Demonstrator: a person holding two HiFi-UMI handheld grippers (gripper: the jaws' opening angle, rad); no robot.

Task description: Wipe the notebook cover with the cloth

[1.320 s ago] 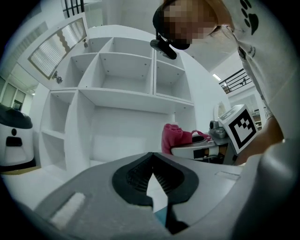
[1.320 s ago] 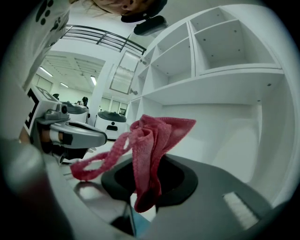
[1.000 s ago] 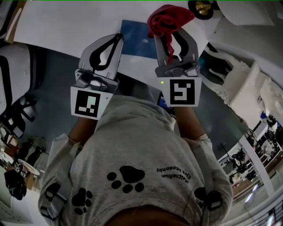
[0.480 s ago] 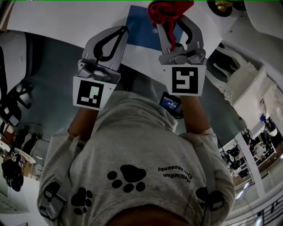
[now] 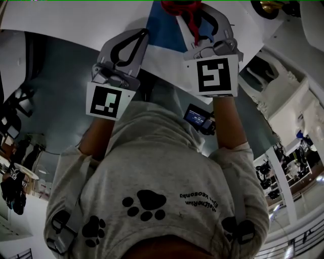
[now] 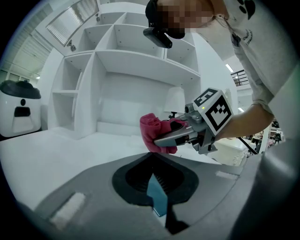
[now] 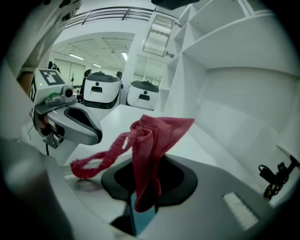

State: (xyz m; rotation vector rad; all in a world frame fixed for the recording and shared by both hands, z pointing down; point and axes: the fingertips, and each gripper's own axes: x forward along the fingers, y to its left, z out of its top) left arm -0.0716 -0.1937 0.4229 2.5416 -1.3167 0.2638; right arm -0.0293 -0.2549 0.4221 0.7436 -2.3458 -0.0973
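Observation:
A blue notebook lies on the white table, partly under both grippers. My right gripper is shut on a red cloth, which is cut off by the top edge of the head view. In the right gripper view the cloth hangs bunched from the jaws, with a loose strip trailing left, over a sliver of the notebook. My left gripper is beside it on the left, shut and empty, over the notebook's left edge. Through its jaws a strip of notebook shows.
White shelving stands behind the table. Two white machines stand beyond the table's far side. A brass-coloured object sits at the table's right corner, and white equipment is on the right. A small black device hangs at the person's chest.
Both grippers have moved forward over the notebook. The right one has carried the red cloth further out, so it now sits at the head view's top edge.

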